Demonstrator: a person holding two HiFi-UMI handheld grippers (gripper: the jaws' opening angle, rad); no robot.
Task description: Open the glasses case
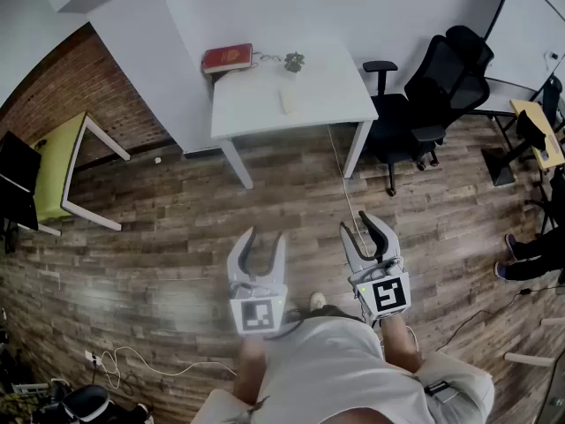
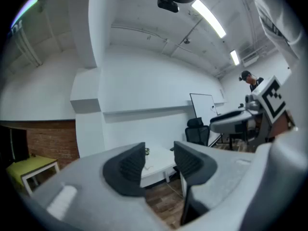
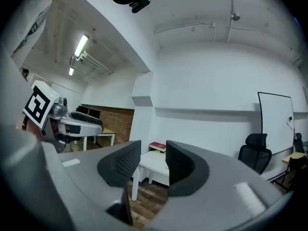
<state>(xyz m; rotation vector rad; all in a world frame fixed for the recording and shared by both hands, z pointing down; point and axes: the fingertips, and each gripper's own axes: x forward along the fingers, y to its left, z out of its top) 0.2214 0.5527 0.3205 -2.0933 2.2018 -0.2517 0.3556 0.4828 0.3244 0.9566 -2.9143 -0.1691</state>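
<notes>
A red rectangular case (image 1: 228,57) lies at the back left corner of the white table (image 1: 327,95), far ahead of me; in the right gripper view the red case (image 3: 158,146) shows small beyond the jaws. My left gripper (image 1: 265,237) and right gripper (image 1: 357,224) are held level, close to my body, over the wooden floor and well short of the table. The jaws of the left gripper (image 2: 159,152) stand apart with nothing between them. The right gripper (image 3: 153,152) is open too, and it holds nothing.
A small dark bunch of metal things (image 1: 294,61) and a pale flat object (image 1: 288,102) also lie on the table. A black office chair (image 1: 433,95) stands right of it, a yellow-green side table (image 1: 62,162) at the left. A cable (image 1: 349,197) runs over the floor.
</notes>
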